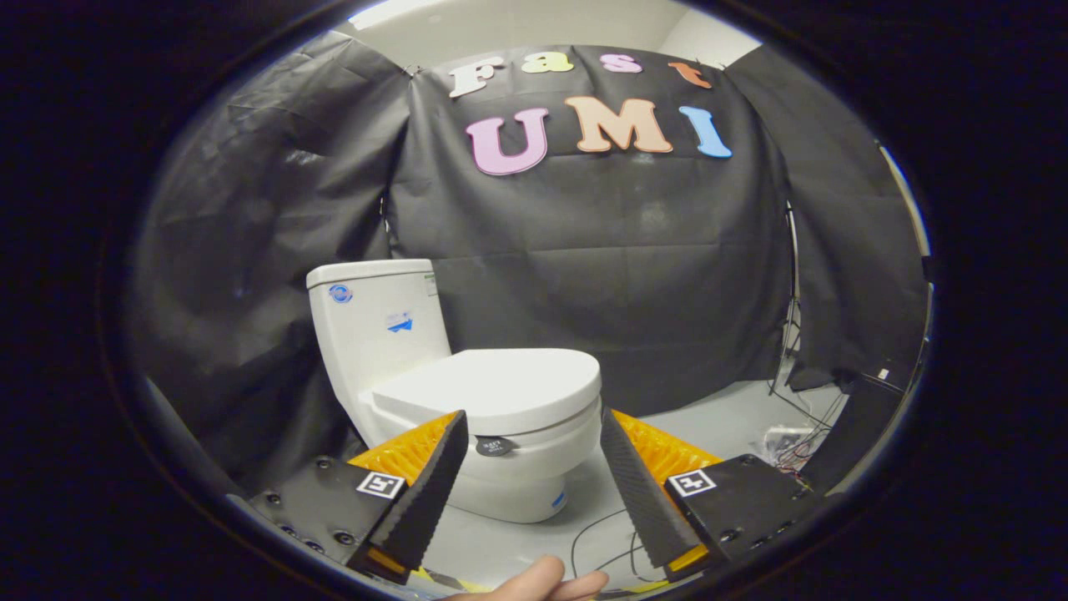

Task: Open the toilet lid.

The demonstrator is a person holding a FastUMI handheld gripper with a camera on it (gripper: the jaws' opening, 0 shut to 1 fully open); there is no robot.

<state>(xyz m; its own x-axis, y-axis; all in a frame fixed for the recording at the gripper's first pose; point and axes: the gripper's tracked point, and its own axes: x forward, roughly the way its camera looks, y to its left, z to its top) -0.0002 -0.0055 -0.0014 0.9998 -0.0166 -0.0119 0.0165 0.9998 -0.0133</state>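
Note:
A white toilet (467,392) stands on the floor ahead of me, its tank (380,321) at the left against the black cloth wall. The lid (501,380) lies flat and closed over the bowl, its rounded front edge pointing right. My gripper (534,417) is open, with nothing between its fingers. The front of the lid and bowl shows in the gap between the fingertips, still some way beyond them. A small dark round tag (496,446) sits on the bowl just under the lid's rim.
Black cloth walls close in the back and both sides. Grey floor (717,417) spreads to the right of the toilet, with cables and a stand's legs (788,392) at the far right. A person's fingers (542,584) show beneath the gripper.

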